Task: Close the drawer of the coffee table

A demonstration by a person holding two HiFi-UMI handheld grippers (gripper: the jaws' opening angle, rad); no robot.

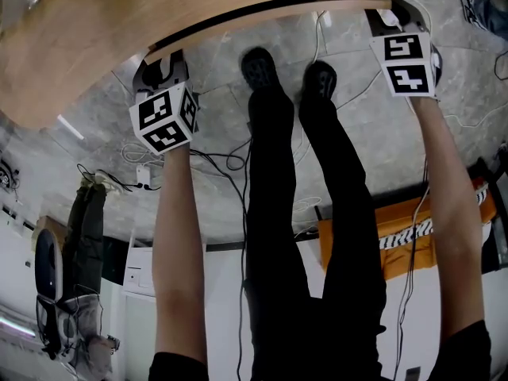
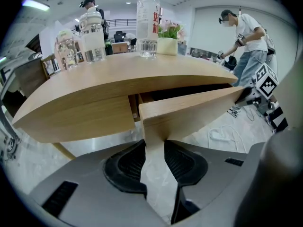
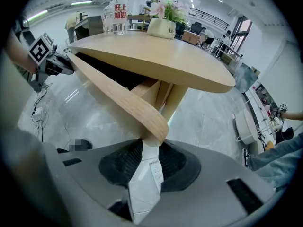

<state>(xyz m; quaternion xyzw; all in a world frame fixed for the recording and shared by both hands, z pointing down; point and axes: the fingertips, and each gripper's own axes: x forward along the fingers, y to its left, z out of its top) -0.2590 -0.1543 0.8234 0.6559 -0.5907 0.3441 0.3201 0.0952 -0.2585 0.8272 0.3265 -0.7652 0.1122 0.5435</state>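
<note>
- The drawer (image 2: 189,109) of the coffee table (image 2: 113,77) is standing partly pulled out, with a dark gap showing between its curved wooden front and the tabletop edge.
- The left gripper (image 2: 154,143) is clamping its pads on the near left end of that front. The right gripper (image 3: 149,148) is pinching the rounded right end.
- The front is looking stiff, smooth and fairly light, so it is probably going to slide easily. Gripping both ends is likely guarding against skewing.
- A bottle (image 2: 148,22) and glass jars (image 2: 92,39) are standing on the tabletop, so an even, gentle push is looking wisest.
</note>
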